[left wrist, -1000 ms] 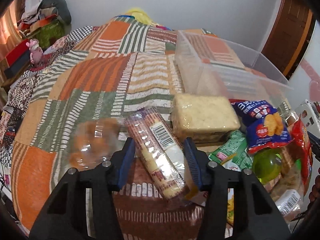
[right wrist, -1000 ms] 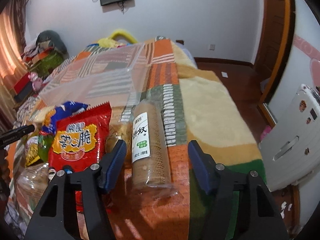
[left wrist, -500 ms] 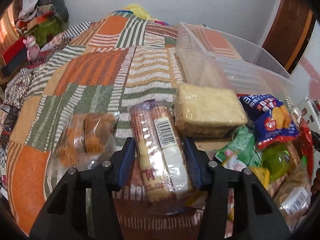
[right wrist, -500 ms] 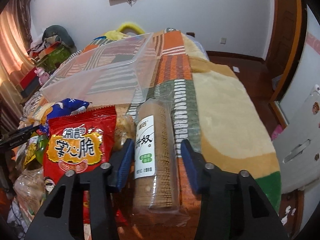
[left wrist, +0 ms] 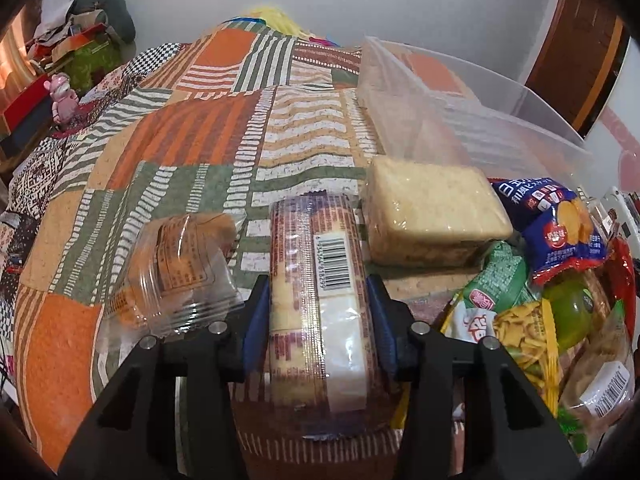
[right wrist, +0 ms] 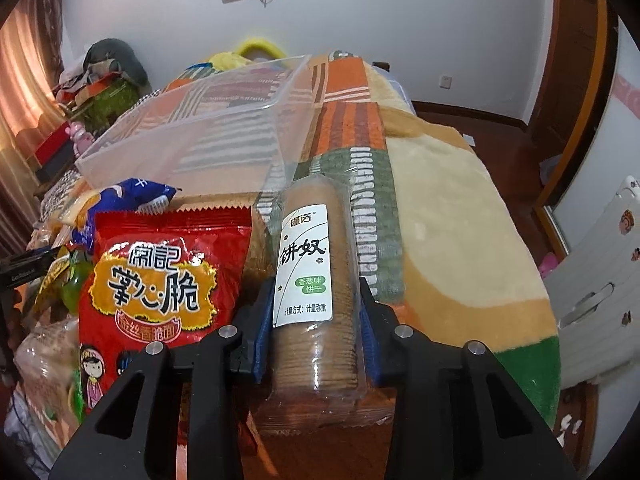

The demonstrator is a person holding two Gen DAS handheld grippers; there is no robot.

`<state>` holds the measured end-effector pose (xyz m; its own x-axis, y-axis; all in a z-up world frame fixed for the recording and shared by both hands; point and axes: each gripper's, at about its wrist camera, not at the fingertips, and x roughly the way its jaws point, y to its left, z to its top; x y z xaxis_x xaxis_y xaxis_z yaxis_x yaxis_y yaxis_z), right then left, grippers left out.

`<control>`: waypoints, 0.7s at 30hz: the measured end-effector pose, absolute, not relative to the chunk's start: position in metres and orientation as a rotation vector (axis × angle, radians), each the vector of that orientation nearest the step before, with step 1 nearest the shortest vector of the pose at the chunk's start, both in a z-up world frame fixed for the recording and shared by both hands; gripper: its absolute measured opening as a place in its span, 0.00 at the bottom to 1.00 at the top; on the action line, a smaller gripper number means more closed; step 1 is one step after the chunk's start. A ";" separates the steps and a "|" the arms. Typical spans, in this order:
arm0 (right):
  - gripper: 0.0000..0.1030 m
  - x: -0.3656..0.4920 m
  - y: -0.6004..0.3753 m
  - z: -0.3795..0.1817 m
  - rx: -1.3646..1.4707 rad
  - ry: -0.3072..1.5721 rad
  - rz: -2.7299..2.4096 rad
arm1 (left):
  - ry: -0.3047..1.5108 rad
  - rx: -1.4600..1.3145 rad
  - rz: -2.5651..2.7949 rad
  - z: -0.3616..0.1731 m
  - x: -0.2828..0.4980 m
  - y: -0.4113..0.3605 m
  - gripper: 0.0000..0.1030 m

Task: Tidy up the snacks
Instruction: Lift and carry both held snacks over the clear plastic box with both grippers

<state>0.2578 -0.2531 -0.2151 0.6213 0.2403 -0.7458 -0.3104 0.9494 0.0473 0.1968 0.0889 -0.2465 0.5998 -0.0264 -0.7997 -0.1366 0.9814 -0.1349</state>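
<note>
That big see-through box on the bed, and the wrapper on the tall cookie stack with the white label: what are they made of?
The box looks like rigid clear plastic, slightly frosted: the quilt pattern shows through its walls, and its rim holds a straight edge. The cookie stack seems wrapped in thin glossy plastic film: the biscuits show through, and it crinkles and glints. Its white label looks like paper, though that is uncertain.

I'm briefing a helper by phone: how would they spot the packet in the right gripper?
Find the clear plastic bin on the patchwork blanket. Just in front of its near corner lies a brown biscuit roll, beside the red noodle bag. It alone is a clear-wrapped cylinder with a white label.
</note>
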 end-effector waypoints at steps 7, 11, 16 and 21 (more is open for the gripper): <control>0.32 0.258 -0.257 -0.199 -0.039 0.803 0.316 | 0.905 -0.167 0.078 -0.231 0.187 0.087 0.44; 0.32 0.257 -0.255 -0.184 -0.041 0.757 0.317 | 0.846 -0.156 0.072 -0.206 0.179 0.084 0.44; 0.31 0.261 -0.252 -0.169 -0.035 0.709 0.325 | 0.782 -0.154 0.046 -0.173 0.177 0.077 0.44; 0.30 0.268 -0.242 -0.162 -0.040 0.673 0.324 | 0.736 -0.156 0.020 -0.151 0.187 0.069 0.44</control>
